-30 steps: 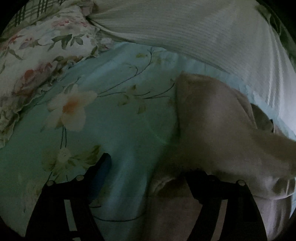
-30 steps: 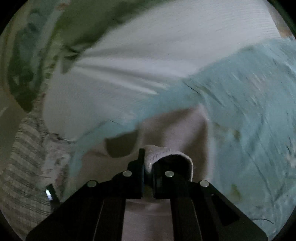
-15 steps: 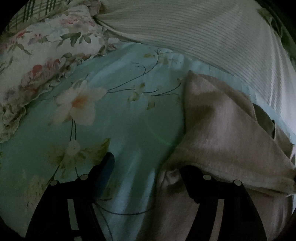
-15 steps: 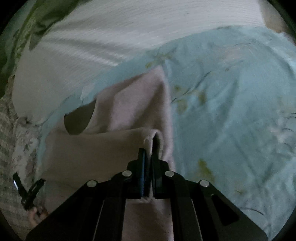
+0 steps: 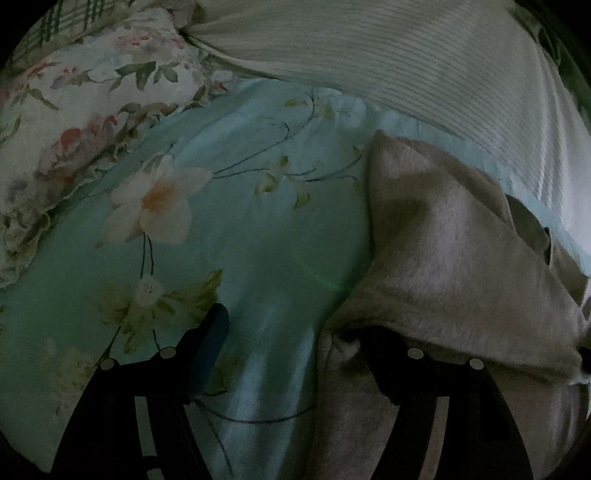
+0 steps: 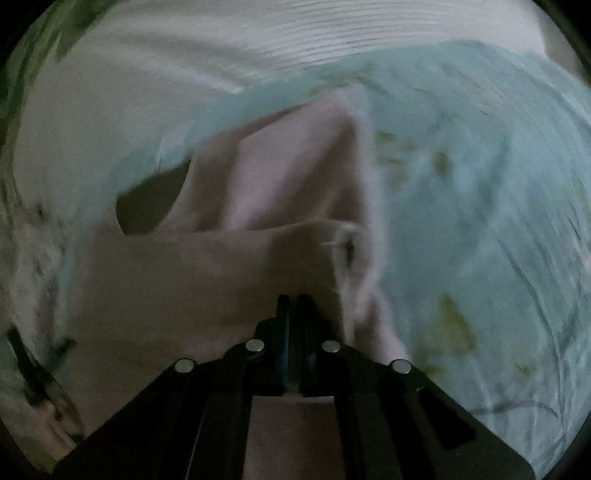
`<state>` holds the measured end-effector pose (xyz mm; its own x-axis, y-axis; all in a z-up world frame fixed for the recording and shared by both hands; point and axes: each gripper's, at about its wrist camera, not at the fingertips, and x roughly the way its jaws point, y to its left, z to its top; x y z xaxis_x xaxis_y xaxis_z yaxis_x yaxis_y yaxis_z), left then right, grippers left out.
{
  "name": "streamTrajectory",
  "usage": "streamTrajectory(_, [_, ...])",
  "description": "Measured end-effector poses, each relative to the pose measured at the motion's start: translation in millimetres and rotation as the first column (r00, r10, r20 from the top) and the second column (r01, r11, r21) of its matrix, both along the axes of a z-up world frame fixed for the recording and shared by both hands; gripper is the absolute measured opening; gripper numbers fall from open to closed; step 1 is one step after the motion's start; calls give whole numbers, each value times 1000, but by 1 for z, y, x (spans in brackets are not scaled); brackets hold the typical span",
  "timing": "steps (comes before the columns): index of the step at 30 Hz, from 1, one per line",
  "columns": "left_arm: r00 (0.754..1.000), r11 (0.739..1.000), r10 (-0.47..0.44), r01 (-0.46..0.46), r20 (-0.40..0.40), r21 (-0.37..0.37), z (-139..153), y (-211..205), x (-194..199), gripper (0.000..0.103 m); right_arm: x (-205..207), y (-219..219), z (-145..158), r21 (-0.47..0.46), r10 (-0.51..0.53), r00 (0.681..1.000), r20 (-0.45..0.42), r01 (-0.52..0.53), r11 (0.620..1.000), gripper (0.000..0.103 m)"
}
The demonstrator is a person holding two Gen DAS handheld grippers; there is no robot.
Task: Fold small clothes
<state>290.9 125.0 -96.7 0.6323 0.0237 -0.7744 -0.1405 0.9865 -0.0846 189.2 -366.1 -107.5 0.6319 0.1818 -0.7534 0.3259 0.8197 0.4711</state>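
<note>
Floral bed (image 5: 258, 236) carries a pink garment (image 5: 443, 266); left gripper (image 5: 295, 332) jaws spread wide, right gripper (image 6: 293, 306) jaws closed, seemingly empty.

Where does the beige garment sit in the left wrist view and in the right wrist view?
Left wrist view: beige garment fills the lower right, draped over one finger.
Right wrist view: beige garment at centre and lower left, above the shut fingers.
Shared landmark: white ribbed blanket along the top of both.

In the right wrist view we see the pinkish garment (image 6: 258, 184) now lying folded, its top flap (image 6: 207, 273) spread flat, and our right gripper (image 6: 293, 306) drawn back from its corner, fingers together with no cloth between.
</note>
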Motion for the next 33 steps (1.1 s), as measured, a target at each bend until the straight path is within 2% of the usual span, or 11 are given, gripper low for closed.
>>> streamTrajectory(3, [999, 999, -50, 51, -21, 18, 6, -2, -13, 69, -27, 0, 19, -4, 21, 999, 29, -20, 1000, 14])
streamTrajectory(5, [993, 994, -108, 108, -41, 7, 7, -2, -27, 69, -54, 4, 27, 1, 52, 998, 35, -52, 999, 52])
streamTrajectory(6, [989, 991, -136, 136, -54, 4, 8, -2, -38, 69, -66, 8, 29, -10, 65, 997, 36, -65, 998, 58])
streamTrajectory(9, [977, 980, -198, 199, -83, 5, 8, -4, -75, 70, -104, 38, 30, -63, 130, 991, 4, -130, 990, 59])
streamTrajectory(12, [964, 969, -244, 246, -106, 12, 6, -5, -118, 70, -149, 74, 21, -227, 169, 981, -90, -186, 956, 59])
streamTrajectory(14, [955, 960, -269, 277, -127, 48, 5, -9, -148, 70, -181, 82, 11, -282, 156, 977, -146, -192, 940, 59])
streamTrajectory(17, [940, 943, -309, 323, -147, 81, 4, -10, -185, 70, -219, 78, 3, -298, 140, 975, -174, -187, 936, 59])
streamTrajectory(20, [920, 926, -347, 367, -183, 90, -2, -4, -225, 70, -257, 60, 7, -239, 120, 978, -172, -160, 958, 59])
streamTrajectory(24, [893, 901, -408, 428, -192, 75, 1, 12, -271, 70, -292, 51, 10, -54, 173, 981, -90, -178, 983, 59])
streamTrajectory(27, [881, 895, -427, 445, -205, 45, 2, 26, -287, 70, -303, 56, 9, 14, 230, 972, -46, -229, 973, 59])
streamTrajectory(33, [864, 884, -460, 468, -206, -13, 0, 39, -303, 70, -316, 71, 2, 116, 355, 933, 52, -359, 926, 59])
